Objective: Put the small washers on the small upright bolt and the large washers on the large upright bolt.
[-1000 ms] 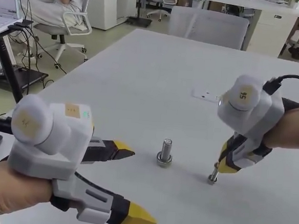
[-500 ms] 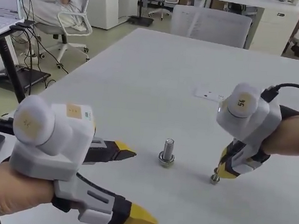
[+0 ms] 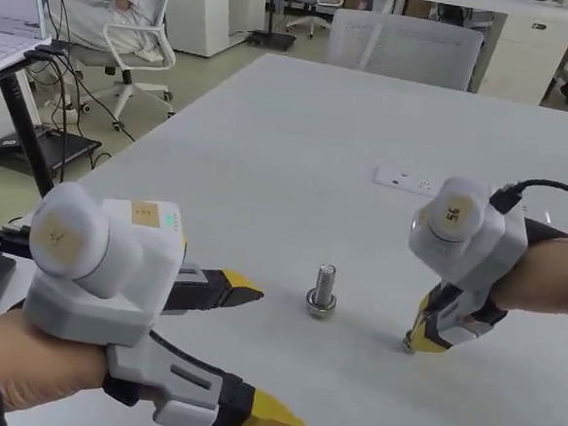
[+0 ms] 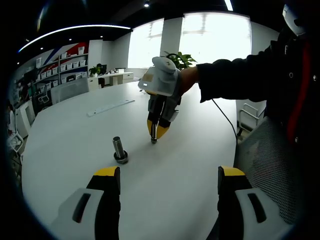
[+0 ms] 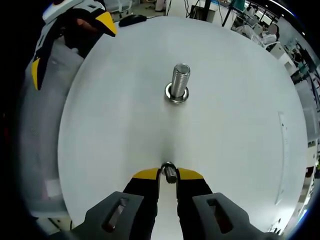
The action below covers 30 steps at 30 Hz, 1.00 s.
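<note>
Two bolts stand on the white counter (image 3: 270,134) in the head view. The large bolt (image 3: 324,284) is upright near the middle with a washer (image 3: 319,307) around its foot. The small bolt (image 3: 408,346) is to its right, mostly hidden under the right hand-held gripper (image 3: 420,336), which points down onto it. The left hand-held gripper (image 3: 259,358) hovers released, jaws spread wide, well apart from both bolts. In the left gripper view, the right hand-held gripper (image 4: 154,131) stands nearly vertical over the small bolt (image 4: 153,138), with the large bolt (image 4: 118,148) near it. Any sideways drag on lifting would likely tip that slim bolt, since nothing braces it. In the right gripper view, the jaws are clenched closely about the top of the small bolt (image 5: 170,173); whether a washer sits between them I cannot tell. If the grip lets go off-centre, a washer could miss the thread and roll away across the counter. A careless swing toward the large bolt (image 5: 178,81) could knock that one over too.
</note>
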Motion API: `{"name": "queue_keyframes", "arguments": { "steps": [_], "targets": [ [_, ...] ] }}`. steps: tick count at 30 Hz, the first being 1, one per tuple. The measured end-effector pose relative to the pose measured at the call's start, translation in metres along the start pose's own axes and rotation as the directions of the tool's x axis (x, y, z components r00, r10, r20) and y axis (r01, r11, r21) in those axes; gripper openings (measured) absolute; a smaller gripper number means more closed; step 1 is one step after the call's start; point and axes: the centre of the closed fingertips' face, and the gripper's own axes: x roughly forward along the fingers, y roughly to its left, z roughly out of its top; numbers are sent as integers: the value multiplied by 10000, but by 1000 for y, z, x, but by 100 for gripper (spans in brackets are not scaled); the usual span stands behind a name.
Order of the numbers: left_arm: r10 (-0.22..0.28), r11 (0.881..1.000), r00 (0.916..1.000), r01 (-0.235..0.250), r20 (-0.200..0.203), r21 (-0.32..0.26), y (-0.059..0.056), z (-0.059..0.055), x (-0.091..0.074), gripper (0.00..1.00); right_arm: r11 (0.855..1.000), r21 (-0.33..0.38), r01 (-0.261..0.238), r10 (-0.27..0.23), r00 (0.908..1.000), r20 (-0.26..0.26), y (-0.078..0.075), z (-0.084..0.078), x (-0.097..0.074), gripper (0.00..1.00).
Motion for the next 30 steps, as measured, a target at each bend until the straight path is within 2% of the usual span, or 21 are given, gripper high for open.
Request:
{"name": "queue_keyframes", "arguments": {
  "steps": [4, 13, 21, 26, 30],
  "targets": [
    [5, 10000, 10000, -5, -5, -4, 0, -1, 0, 80, 10000, 7, 21, -21, 10000, -31, 0, -2, 5, 14],
    [2, 10000, 10000, -2, -10, 3, 0, -1, 0, 80, 10000, -9, 49, -49, 10000, 17, -2, -2, 6, 14],
    [1, 10000, 10000, -1, -16, 18, 0, -1, 1, 80, 9999, 135, 66, -69, 9998, 184, -2, -2, 4, 18],
    [-16, 10000, 10000, 16, -8, 10, 0, -1, 1, 80, 9995, 318, 53, -65, 9992, 384, 1, -4, -1, 23],
    [-37, 10000, 10000, 37, 0, 42, -1, -1, 2, 80, 9982, 588, 68, -114, 9968, 788, 6, -3, -5, 35]
  ]
}}
